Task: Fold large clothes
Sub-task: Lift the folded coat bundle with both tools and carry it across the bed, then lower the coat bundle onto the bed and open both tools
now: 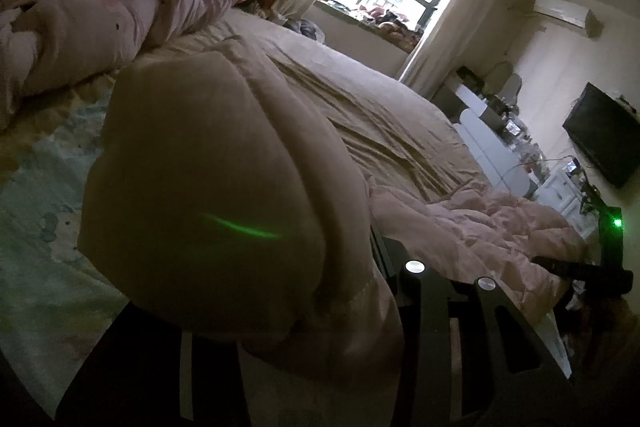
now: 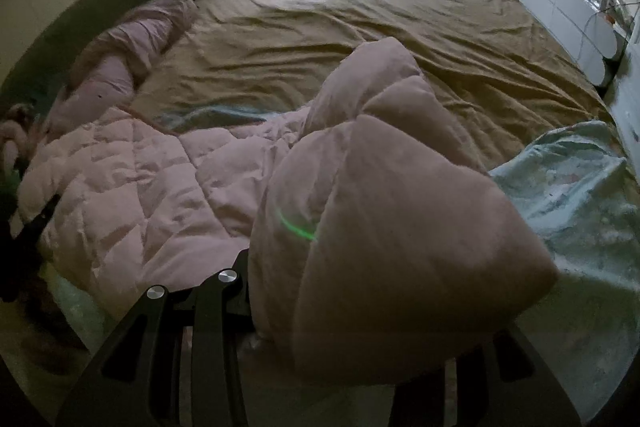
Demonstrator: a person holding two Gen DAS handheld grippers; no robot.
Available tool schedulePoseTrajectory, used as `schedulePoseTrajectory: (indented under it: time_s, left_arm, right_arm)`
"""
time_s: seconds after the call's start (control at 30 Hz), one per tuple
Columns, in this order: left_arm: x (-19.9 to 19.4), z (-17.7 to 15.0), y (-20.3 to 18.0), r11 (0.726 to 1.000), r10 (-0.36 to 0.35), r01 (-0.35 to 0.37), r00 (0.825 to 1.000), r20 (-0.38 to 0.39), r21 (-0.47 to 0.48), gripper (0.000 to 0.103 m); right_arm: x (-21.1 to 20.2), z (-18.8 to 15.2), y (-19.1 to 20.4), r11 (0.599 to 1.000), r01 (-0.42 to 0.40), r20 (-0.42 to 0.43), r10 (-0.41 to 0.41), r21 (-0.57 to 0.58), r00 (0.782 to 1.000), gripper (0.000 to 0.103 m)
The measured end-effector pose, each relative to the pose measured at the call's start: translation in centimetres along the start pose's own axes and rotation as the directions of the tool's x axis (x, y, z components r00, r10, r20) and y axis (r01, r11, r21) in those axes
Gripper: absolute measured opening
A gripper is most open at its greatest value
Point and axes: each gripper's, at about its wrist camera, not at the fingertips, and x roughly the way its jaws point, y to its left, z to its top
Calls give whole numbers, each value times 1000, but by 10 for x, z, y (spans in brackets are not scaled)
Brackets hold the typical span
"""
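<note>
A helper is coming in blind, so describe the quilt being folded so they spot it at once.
Start at the wide bed under the window, covered by a tan sheet. On its near edge lies the pale pink quilted comforter, each end bunched in a gripper. Its diamond stitching and puffiness separate it from the flat tan sheet, the pale green printed fabric, and the smooth pink pillow.

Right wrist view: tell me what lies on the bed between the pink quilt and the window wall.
A bare stretch of wrinkled tan sheet beyond the pink quilt; right wrist view.
</note>
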Motion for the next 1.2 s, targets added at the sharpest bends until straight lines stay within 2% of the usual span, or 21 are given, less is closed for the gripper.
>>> schedulePoseTrajectory:
  time_s: [0.17,0.33,0.57,0.77,1.0,1.13,1.2]
  left_arm:
    - [-17,-29,4,999,-20,19,1000,6,36,32]
    - [-30,-70,6,996,-9,8,1000,9,90,32]
    - [-56,-105,15,993,34,-35,999,11,114,32]
    - [-71,-128,27,991,69,-66,997,-17,115,32]
    - [-72,-158,43,989,102,-95,993,-59,109,34]
    - [-70,-169,49,989,117,-109,991,-71,98,39]
    - [-69,-172,53,990,120,-113,989,-85,87,44]
  right_arm:
    - [-15,-63,-18,994,-105,110,100,42,989,37]
    - [-12,-129,-29,987,-135,174,118,92,978,37]
    - [-24,-181,-22,988,-144,259,124,62,958,37]
    - [-24,-210,-13,990,-134,252,121,35,960,37]
    - [-8,-237,-23,986,-134,207,112,97,972,38]
    - [4,-245,-34,981,-139,189,111,139,976,46]
    - [6,-249,-39,974,-145,174,114,176,978,56]
